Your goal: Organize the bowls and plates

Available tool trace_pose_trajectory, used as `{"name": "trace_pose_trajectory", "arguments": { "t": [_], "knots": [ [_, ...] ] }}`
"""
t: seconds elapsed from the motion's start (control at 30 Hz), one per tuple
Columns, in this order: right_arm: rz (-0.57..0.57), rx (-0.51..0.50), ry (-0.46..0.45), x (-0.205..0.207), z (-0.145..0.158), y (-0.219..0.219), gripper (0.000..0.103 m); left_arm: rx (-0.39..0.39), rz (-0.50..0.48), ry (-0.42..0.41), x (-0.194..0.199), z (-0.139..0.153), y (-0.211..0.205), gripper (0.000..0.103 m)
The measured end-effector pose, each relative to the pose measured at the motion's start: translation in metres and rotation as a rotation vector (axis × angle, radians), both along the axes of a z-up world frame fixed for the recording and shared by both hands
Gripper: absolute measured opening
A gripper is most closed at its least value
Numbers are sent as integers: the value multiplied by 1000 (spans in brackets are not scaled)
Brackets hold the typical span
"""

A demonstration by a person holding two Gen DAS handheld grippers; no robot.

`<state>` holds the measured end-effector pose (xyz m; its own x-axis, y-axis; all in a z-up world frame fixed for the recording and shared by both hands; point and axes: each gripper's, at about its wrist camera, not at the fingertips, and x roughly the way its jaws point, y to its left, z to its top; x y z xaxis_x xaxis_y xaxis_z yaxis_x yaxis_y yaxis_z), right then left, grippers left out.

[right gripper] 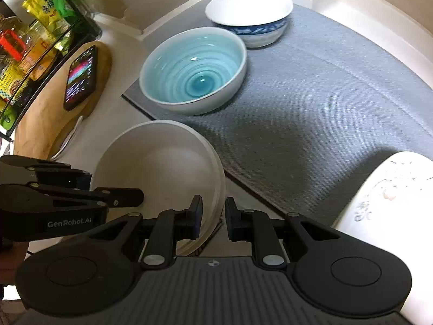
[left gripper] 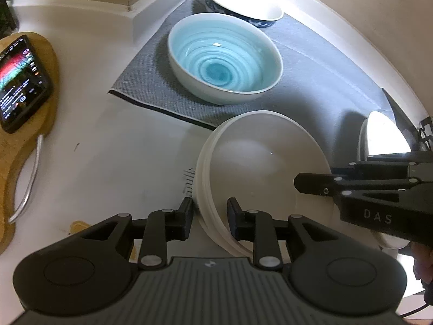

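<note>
A stack of nested white bowls [left gripper: 257, 162] sits at the near corner of the grey mat [left gripper: 311, 62]. My left gripper [left gripper: 209, 211] is shut on the stack's left rim, one finger outside the wall and one inside. My right gripper [right gripper: 213, 211] is shut on the opposite rim of the white bowls [right gripper: 157, 168]. Each gripper shows in the other's view: the right gripper [left gripper: 324, 173] reaches in from the right, the left gripper [right gripper: 116, 189] from the left. Whether the stack is off the counter I cannot tell. On the mat behind stand a blue-glazed bowl [left gripper: 224, 59] and a blue-and-white patterned bowl [left gripper: 243, 2].
A white plate with a grey pattern [right gripper: 392, 189] lies on the mat's near right corner. A phone [left gripper: 21, 81] lies lit on a wooden board [left gripper: 32, 140] to the left. A shelf of food packets [right gripper: 32, 40] stands beyond it. Walls close the counter at the back.
</note>
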<state>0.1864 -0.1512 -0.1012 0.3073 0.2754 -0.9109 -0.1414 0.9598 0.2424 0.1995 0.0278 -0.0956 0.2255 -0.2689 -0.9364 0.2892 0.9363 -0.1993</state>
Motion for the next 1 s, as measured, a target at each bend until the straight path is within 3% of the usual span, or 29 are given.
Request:
{"name": "trace_pose_trajectory", "arguments": {
  "t": [0.1,0.17,0.23,0.37,0.4,0.6,1.0],
  "knots": [
    [-12,-6,2,0,0,-3,20,9,3,-9,1,1,-3,43],
    [-23,-3,4,0,0,-5,20,19,17,-22,1,4,-2,74],
    [-44,11,5,0,2,-9,23,21,31,-43,2,10,1,88],
    [-101,57,-6,4,10,-19,44,5,82,-44,8,21,12,100],
    [-114,67,-17,5,13,-23,49,1,102,-45,10,23,16,102],
    [-137,85,-93,20,31,-27,61,-17,182,-75,23,35,31,103],
    [-111,44,-159,60,36,-21,65,7,289,-99,59,38,37,103]
  ]
}}
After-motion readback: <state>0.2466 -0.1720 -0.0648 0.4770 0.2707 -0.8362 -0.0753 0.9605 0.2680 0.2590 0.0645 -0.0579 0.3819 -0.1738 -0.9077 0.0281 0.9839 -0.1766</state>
